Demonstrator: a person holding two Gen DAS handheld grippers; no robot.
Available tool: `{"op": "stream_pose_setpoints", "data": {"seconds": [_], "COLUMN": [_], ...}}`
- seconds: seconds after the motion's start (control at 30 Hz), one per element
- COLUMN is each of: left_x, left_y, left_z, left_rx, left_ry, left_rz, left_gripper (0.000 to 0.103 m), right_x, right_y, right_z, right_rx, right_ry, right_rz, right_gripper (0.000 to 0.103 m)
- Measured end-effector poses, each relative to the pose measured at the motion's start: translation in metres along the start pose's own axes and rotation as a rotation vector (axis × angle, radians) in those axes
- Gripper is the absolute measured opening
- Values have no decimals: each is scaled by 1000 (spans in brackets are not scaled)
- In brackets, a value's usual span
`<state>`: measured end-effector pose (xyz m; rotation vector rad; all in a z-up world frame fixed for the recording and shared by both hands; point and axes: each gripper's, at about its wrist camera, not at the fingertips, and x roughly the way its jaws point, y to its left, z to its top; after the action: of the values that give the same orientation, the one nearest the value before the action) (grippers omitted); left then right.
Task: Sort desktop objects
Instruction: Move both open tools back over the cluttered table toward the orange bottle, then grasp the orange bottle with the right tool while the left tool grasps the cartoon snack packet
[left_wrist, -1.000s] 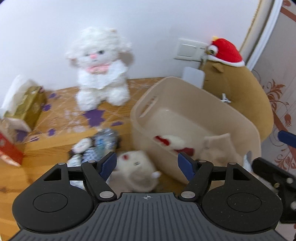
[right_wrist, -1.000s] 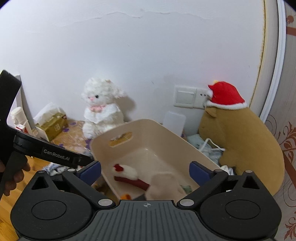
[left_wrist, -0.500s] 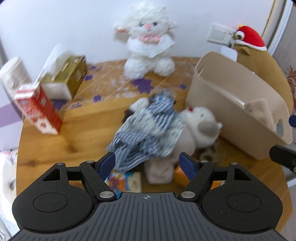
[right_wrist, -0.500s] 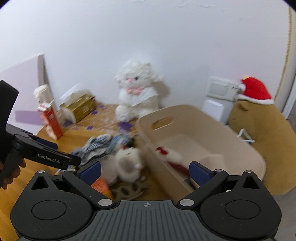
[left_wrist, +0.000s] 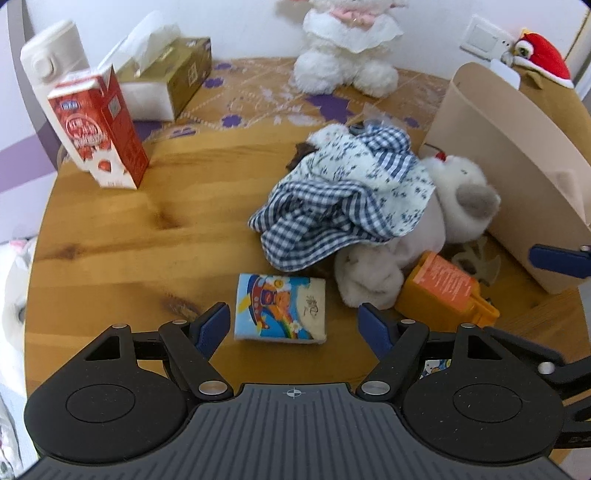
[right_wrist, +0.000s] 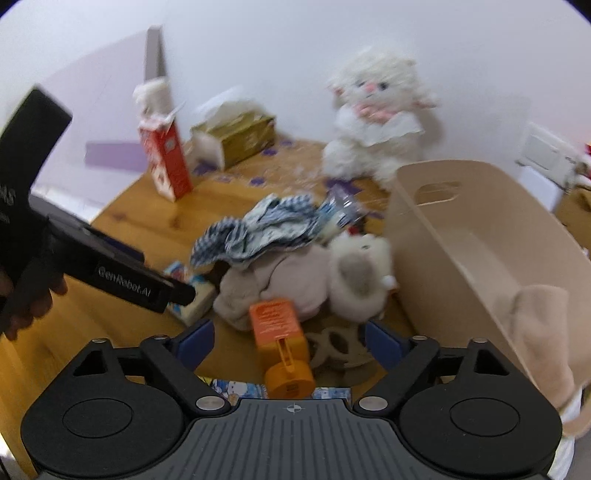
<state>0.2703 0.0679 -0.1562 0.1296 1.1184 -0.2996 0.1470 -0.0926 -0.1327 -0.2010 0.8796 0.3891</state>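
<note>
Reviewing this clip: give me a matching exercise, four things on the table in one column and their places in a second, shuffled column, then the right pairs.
Things:
1. tissue pack
2. orange bottle
3. checked cloth
4. red carton

Places:
A. draped over the pale plush toy
B. upright at the table's far left, in front of a white bottle
C. flat on the wood just ahead of the left gripper, whose jaws are open
D. on its side between the plush toy and the beige bin

Pairs: 1-C, 2-D, 3-A, 4-B
</note>
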Motion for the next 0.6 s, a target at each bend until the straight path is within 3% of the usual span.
{"op": "stream_pose_setpoints", "data": {"seconds": [0.6], "left_x": [40], "left_y": [7], "left_z": [-1], "left_rx": [-118], "left_ry": [96], "left_rz": [35], "left_gripper": [75], "right_x": [66], "right_y": [22], "right_z": [-1], "right_rx": [-163], "right_ry": [145], "right_rz": [113], "right_gripper": [68]}}
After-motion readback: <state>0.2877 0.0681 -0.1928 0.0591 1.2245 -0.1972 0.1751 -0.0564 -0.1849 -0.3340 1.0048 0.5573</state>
